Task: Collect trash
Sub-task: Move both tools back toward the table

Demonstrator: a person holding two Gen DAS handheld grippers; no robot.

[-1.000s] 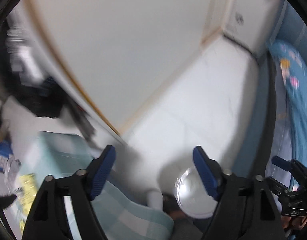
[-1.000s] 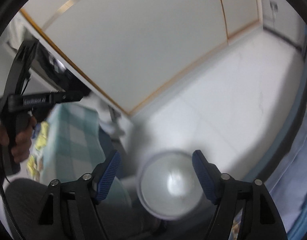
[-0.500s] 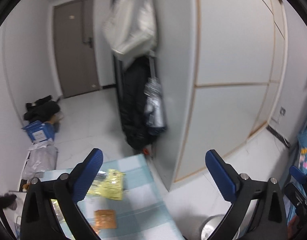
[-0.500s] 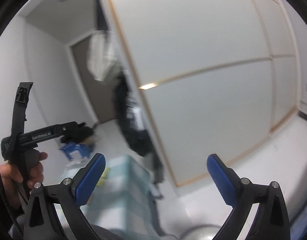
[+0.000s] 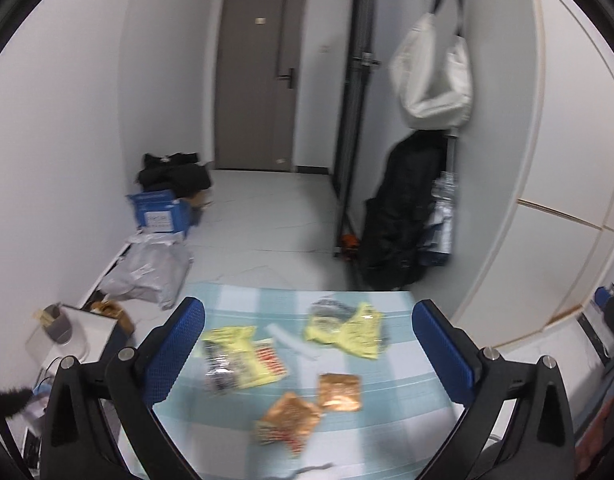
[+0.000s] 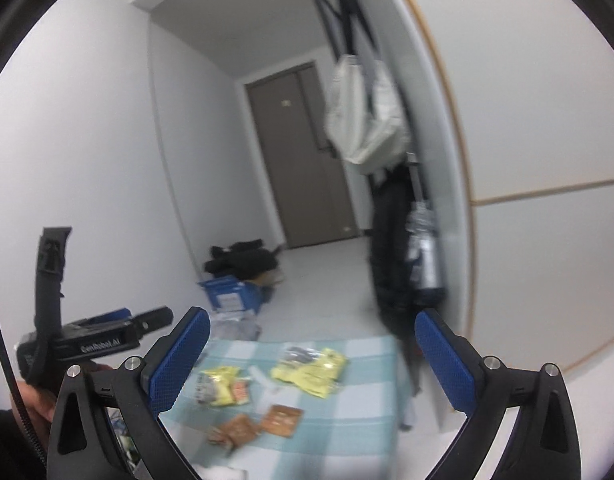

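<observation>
Several wrappers lie on a table with a blue-checked cloth [image 5: 407,408] [image 6: 355,432]. Two are yellow wrappers [image 5: 349,330] [image 5: 239,356] [image 6: 311,370] [image 6: 223,388]; two are orange-brown packets [image 5: 341,392] [image 5: 289,420] [image 6: 281,420] [image 6: 235,432]. A small white scrap [image 5: 293,342] lies between the yellow ones. My left gripper [image 5: 307,356] hangs above the near wrappers, jaws wide open and empty. My right gripper [image 6: 313,364] is also wide open and empty, higher and further back. The left gripper's body [image 6: 95,340] shows at the left of the right wrist view, held by a hand.
A grey door [image 5: 259,80] closes the hallway beyond the table. A blue box [image 5: 159,212], black clothes and a grey plastic bag [image 5: 147,272] lie along the left wall. A black coat [image 5: 399,216] and white bag [image 5: 431,76] hang by the white wardrobe [image 5: 547,160].
Both views have swung up from the floor and a round white bin to the table and hallway. Both grippers' jaws have spread wider. The wrappers have come into view.
</observation>
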